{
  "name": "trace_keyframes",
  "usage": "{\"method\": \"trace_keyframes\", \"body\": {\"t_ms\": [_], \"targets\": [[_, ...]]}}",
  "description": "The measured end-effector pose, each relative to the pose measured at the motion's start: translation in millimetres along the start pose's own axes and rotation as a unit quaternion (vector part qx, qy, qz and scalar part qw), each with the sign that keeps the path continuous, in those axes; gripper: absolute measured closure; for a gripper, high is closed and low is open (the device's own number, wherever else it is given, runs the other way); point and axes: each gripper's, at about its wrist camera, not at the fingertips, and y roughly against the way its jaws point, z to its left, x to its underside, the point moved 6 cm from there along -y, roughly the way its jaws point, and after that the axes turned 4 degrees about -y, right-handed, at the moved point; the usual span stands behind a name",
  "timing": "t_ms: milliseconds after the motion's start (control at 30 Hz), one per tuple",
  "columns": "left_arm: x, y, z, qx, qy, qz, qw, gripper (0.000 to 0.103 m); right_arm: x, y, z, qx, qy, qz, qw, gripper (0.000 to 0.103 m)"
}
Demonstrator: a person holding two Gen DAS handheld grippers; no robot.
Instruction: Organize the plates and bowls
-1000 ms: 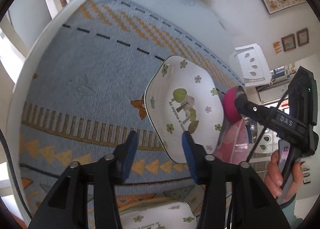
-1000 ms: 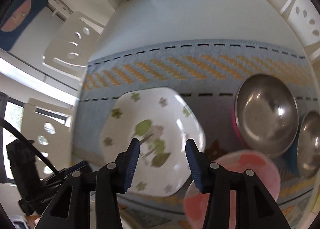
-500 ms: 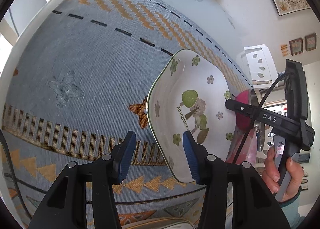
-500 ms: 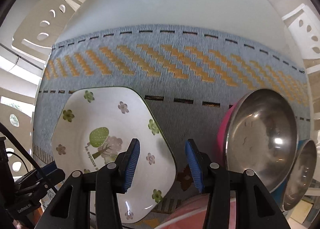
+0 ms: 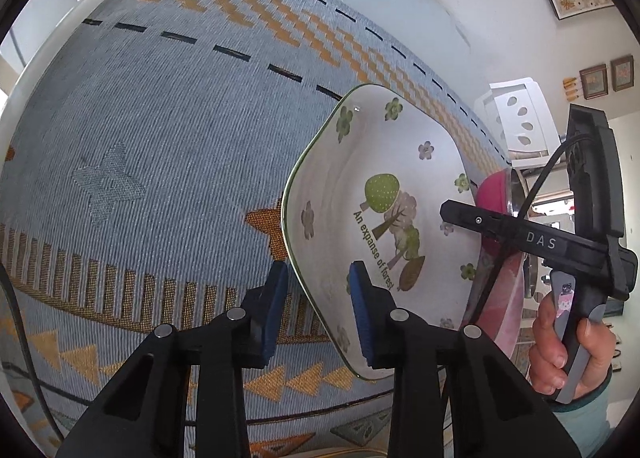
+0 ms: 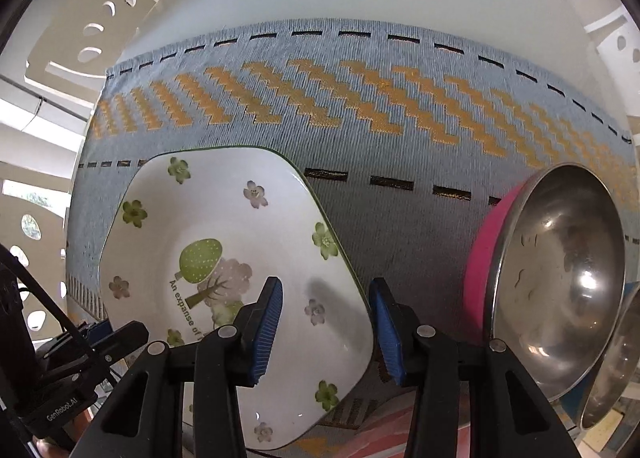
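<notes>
A: The left hand-held gripper point(image 5: 316, 312) is being closed astride the near rim of the white, flower-printed, glazed ceramic plate point(image 5: 384, 193), its pads not yet seen pressing. The right hand-held gripper point(image 6: 326, 332) is held apart, and closing slightly, over the opposite edge.

B: The plate is found on the blue woven cloth point(image 5: 168, 129) covering the desk. It is judged stiff, slippery and breakable, best pinched at the raised rim.

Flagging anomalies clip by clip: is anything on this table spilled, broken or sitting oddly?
Nothing stands out. The flowered plate lies whole on the runner, with its rim between the pads of both hand-held grippers, left and right. The steel bowl looks tilted, probably from the fisheye lens. No spill or crack shows.
</notes>
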Motion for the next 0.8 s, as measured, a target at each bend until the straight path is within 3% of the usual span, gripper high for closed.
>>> {"method": "trace_keyframes", "body": {"t_ms": [133, 200, 267, 567, 733, 800], "targets": [[-3.7, 0.8, -4.6, 0.005, -0.01, -0.004, 0.9999, 0.075, 3.1, 0.5, 6.5, -0.013, 0.007, -0.002, 1.0, 0.059], [-4.2, 2.9, -2.3, -0.019, -0.018, -0.006, 0.9996, 0.075, 7.4, 1.2, 13.0, -0.01, 0.019, -0.002, 1.0, 0.059], [-4.2, 8.2, 4.1, -0.018, -0.007, -0.006, 0.9998, 0.075, 5.2, -2.5, 23.8, -0.005, 0.031, -0.001, 1.0, 0.059], [17.4, 54.4, 74.8, -0.033, 0.057, -0.03, 0.9974, 0.075, 13.2, -15.7, 103.1, -0.059, 0.076, 0.017, 0.995, 0.059], [24.2, 65.1, 89.8, -0.018, 0.074, -0.044, 0.9961, 0.075, 16.3, -18.2, 112.4, -0.088, 0.051, 0.011, 0.995, 0.059], [24.4, 62.2, 88.1, -0.022, 0.07, -0.044, 0.9963, 0.075, 21.5, -19.8, 106.0, -0.121, 0.022, 0.018, 0.992, 0.06]]}}
